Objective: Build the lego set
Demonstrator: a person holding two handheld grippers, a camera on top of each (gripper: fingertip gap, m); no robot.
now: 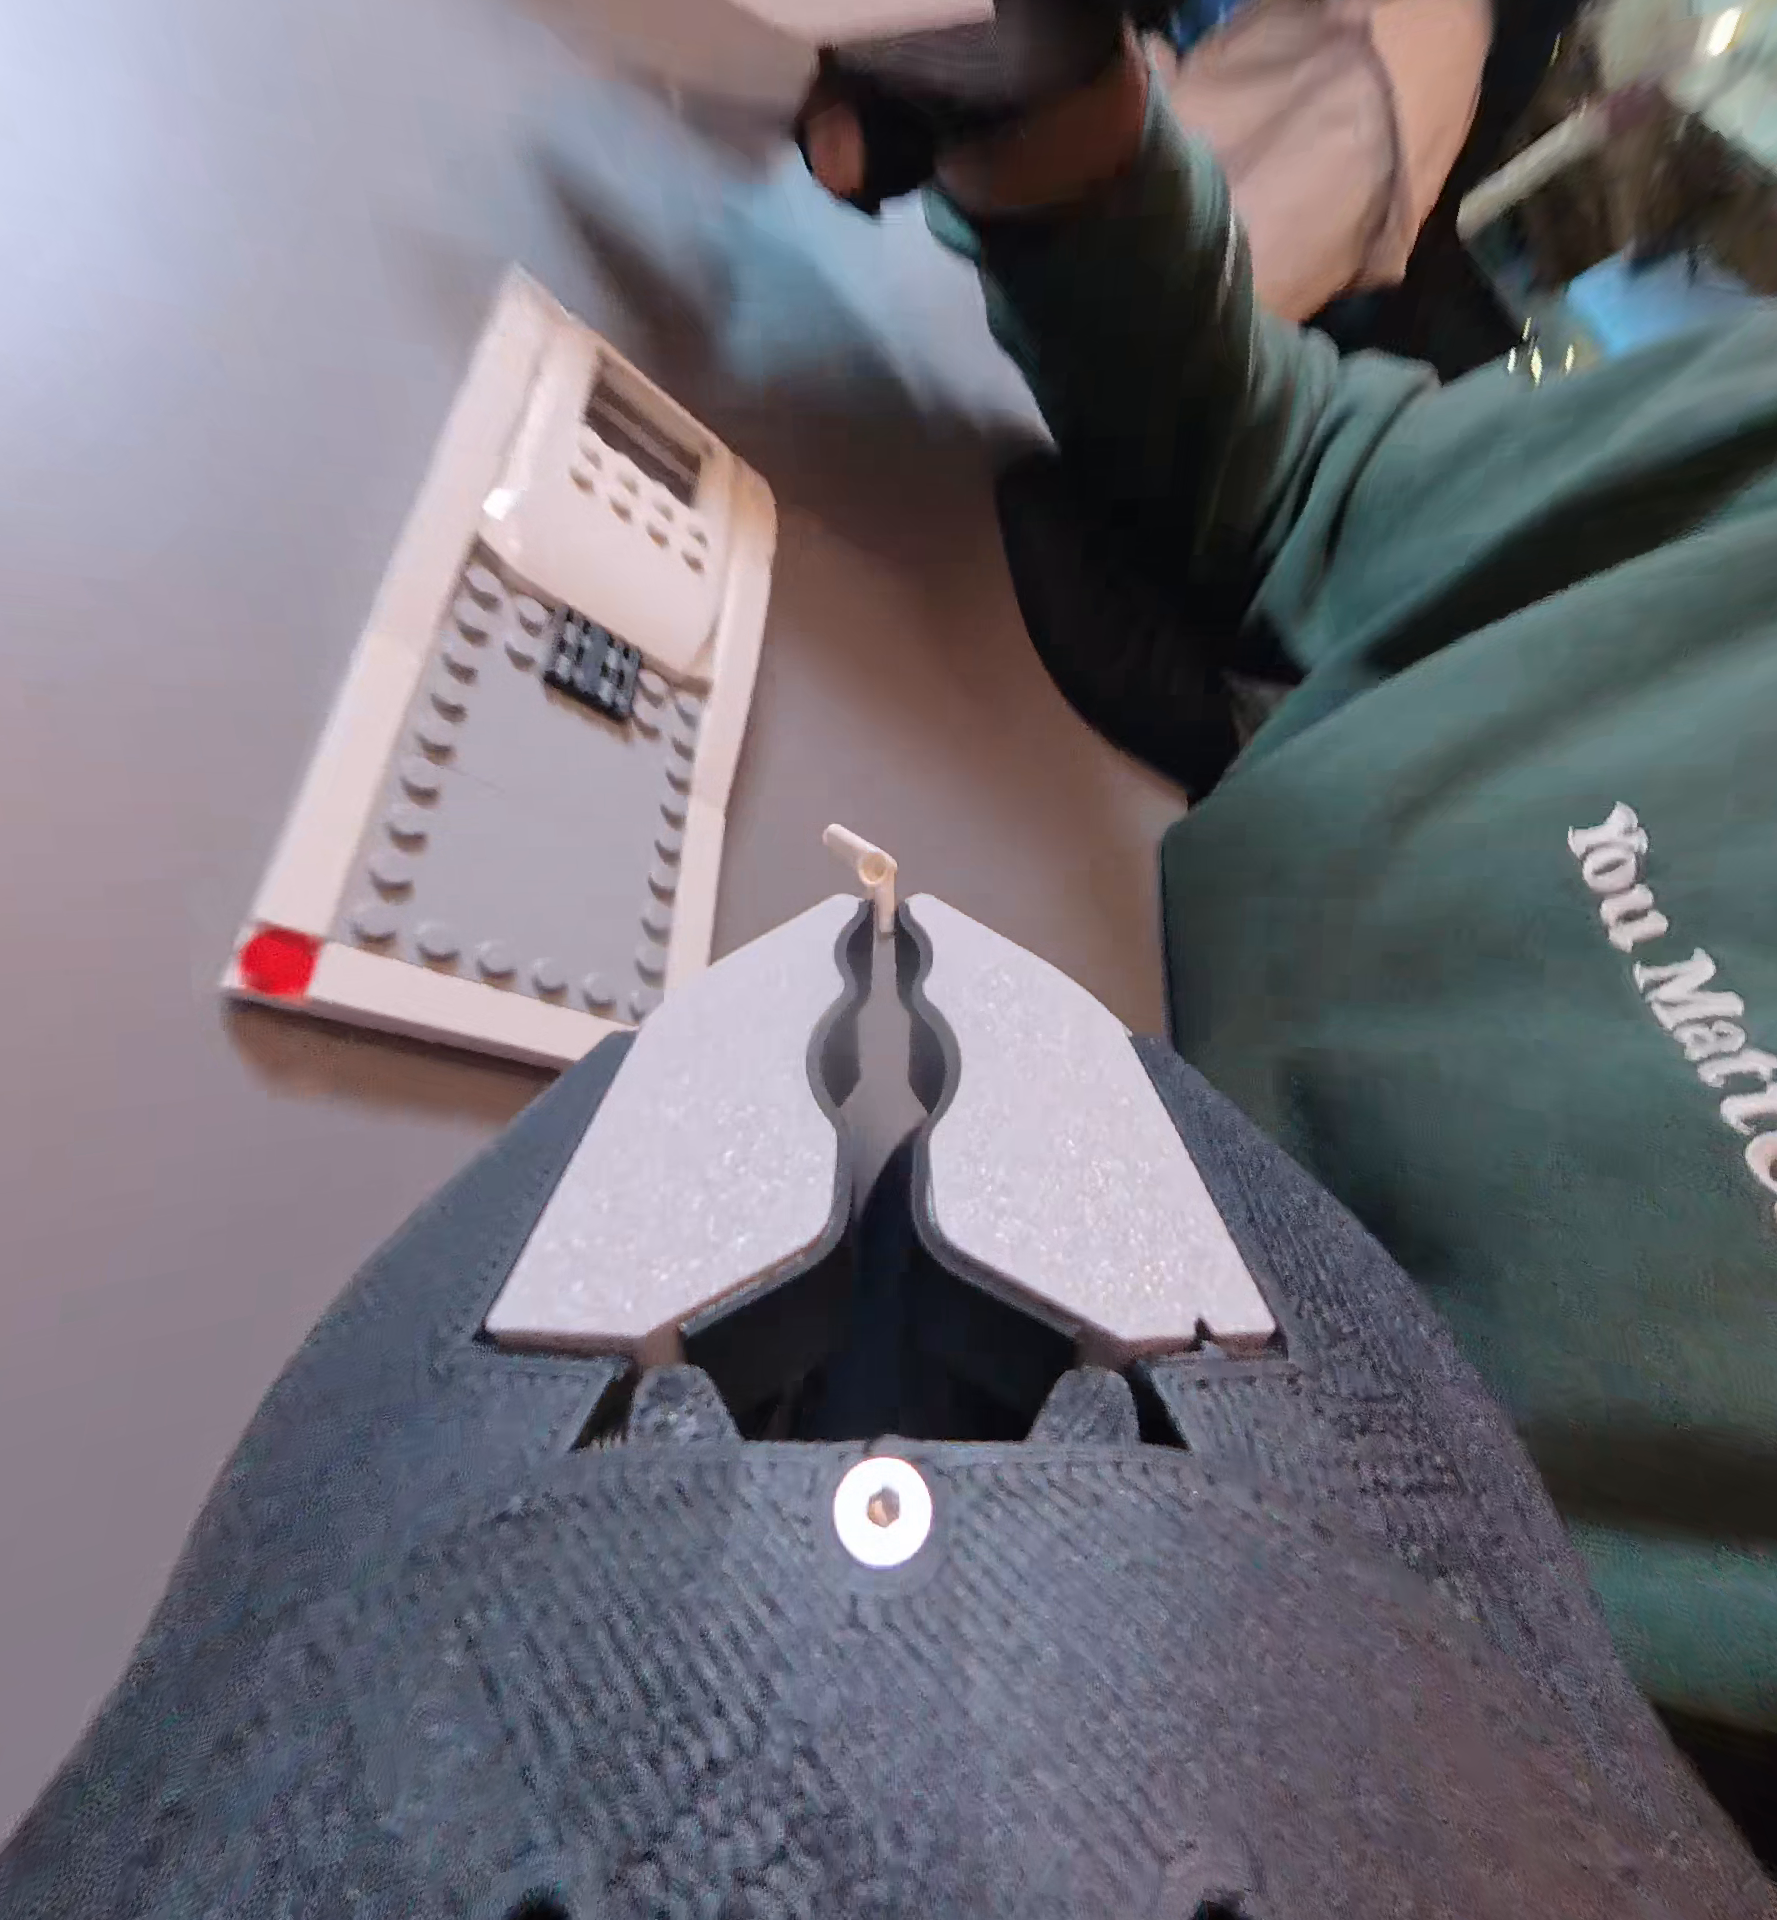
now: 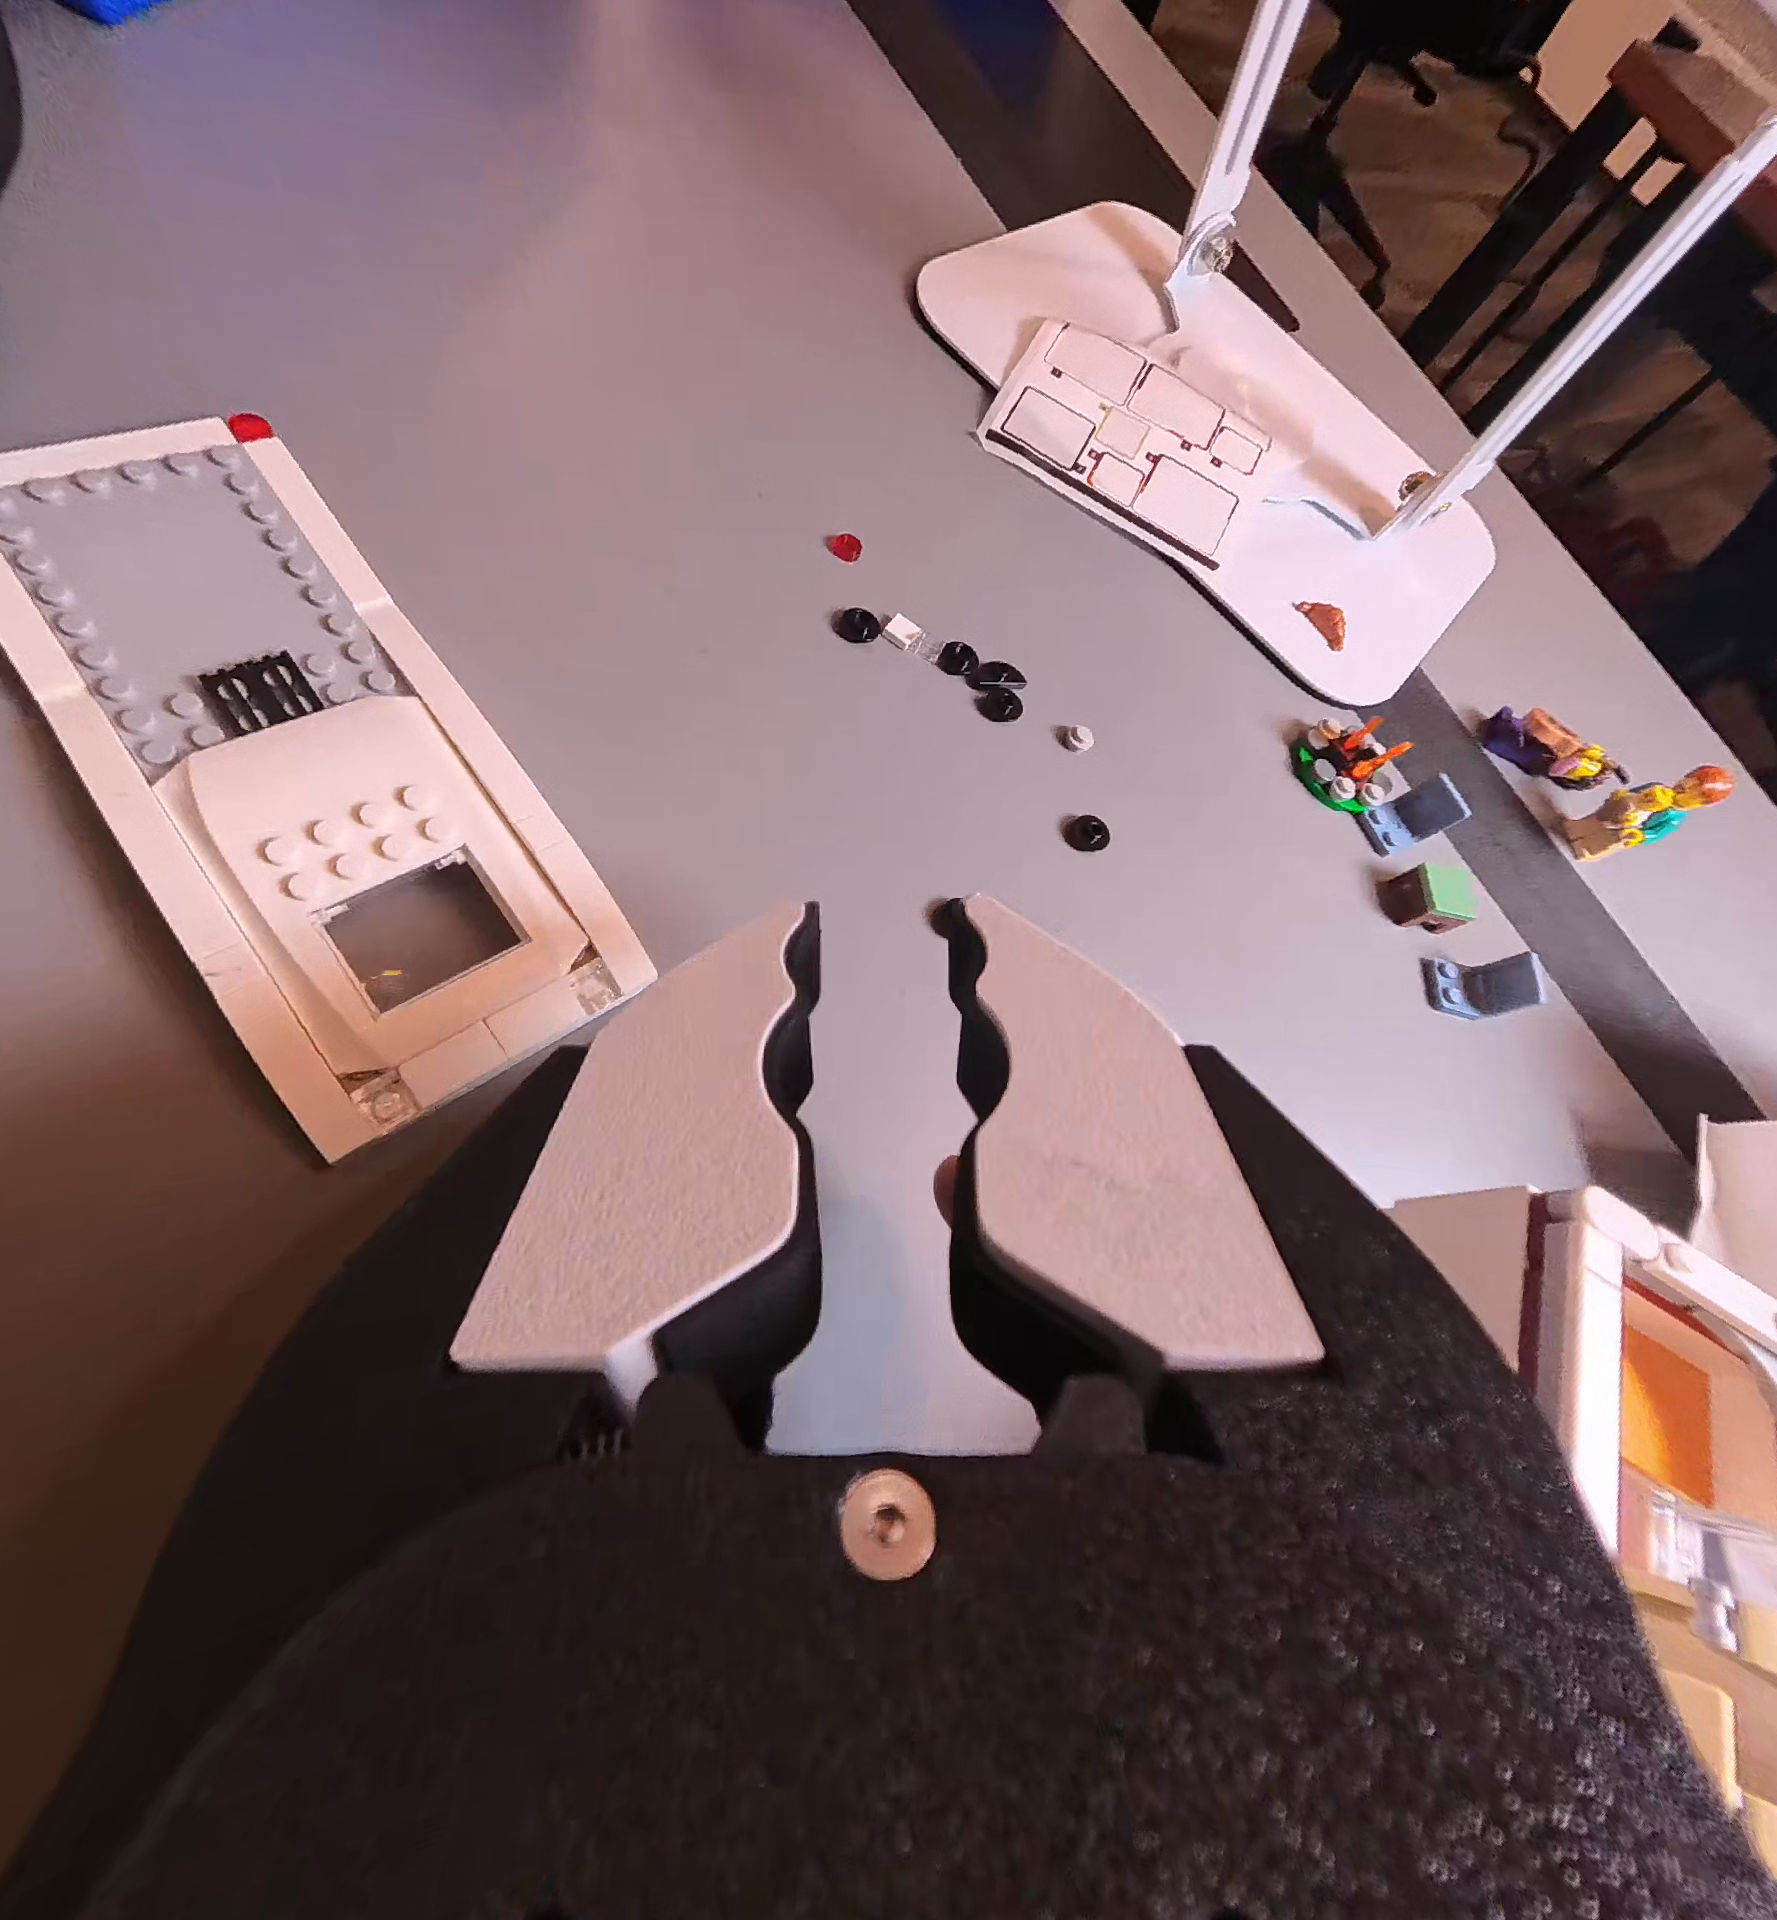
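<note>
Your left gripper [image 1: 879, 920] pinches a tiny cream bent-tube brick piece [image 1: 863, 862] at its very tips; the piece stands upright at frame centre, its elbow leaning upper left. Left of it lies the white-bordered grey studded plate [image 1: 510, 790], flat on the table, a red round stud [image 1: 276, 961] at its near corner. Your right gripper [image 2: 884, 920] hangs parted above bare grey table [image 2: 603, 312], with a small black round piece [image 2: 1084, 833] just beyond its right fingertip.

Tan peg [image 1: 868, 868]; white-grey plate [image 2: 510, 831]; black rounds [image 2: 1084, 832]
</note>
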